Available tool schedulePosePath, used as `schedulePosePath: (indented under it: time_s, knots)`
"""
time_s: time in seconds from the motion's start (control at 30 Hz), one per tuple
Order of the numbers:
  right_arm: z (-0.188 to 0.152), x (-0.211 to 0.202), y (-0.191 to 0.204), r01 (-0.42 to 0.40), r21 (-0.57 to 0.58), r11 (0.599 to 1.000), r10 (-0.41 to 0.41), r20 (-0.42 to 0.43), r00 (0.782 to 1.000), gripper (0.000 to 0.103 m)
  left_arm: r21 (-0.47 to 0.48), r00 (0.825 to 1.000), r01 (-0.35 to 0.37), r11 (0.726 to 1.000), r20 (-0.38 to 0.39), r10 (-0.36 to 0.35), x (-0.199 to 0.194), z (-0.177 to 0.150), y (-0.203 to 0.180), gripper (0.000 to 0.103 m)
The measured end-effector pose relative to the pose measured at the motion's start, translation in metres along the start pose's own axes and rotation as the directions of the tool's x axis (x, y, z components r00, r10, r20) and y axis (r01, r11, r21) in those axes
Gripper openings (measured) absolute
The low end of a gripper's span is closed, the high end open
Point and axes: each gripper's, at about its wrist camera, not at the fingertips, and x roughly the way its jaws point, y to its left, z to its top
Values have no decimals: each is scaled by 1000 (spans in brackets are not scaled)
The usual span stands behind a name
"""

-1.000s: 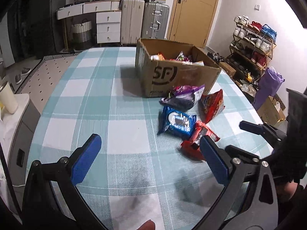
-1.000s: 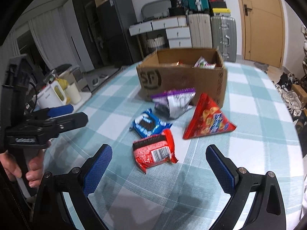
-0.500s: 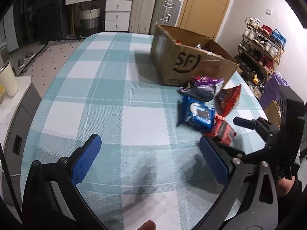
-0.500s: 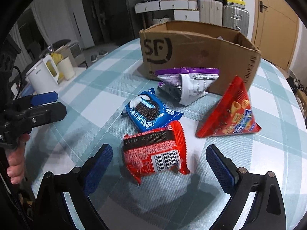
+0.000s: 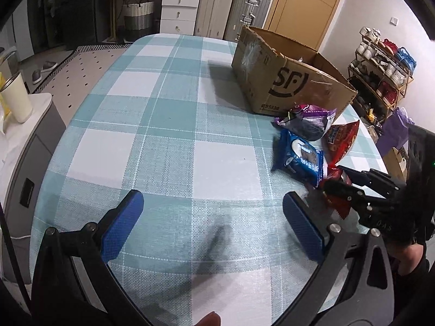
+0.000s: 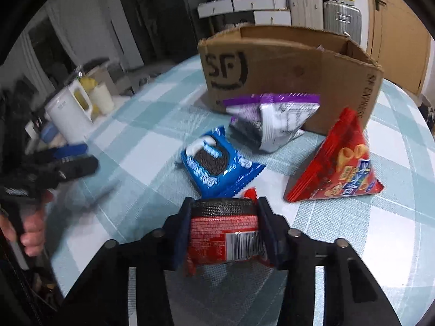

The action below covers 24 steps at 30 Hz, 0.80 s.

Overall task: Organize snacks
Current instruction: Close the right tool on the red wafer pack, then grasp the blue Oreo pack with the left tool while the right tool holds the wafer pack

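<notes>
My right gripper is closing its jaws on a red snack pack lying on the checked tablecloth; both blue pads touch its sides. In the left wrist view the same gripper pinches that red pack at the right. Beyond it lie a blue cookie pack, a purple bag and a red triangular bag, in front of an open cardboard box. My left gripper stands open over bare cloth, left of the snacks, holding nothing.
A white jug and cups stand on a low cabinet off the table's left edge. A shoe rack is past the right edge. Drawers and suitcases line the far wall. The cloth left of the box is bare.
My right gripper came down over the red pack and its jaws went from wide apart to pressing on its sides. My left gripper sank a little and stayed open.
</notes>
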Motion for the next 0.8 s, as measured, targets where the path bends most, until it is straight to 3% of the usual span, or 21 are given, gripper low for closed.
schedulePosePath:
  time_s: [0.43,0.8]
  knots:
    - [-16,-19,-19,-72,105,992,67,47,997,45,36,1000,1,999,-7,-1,-1,0,-19,102]
    - [-32,-61,-59,-185,274,944,144,163,976,45,108,1000,18,994,-24,-16,13,13,-48,102]
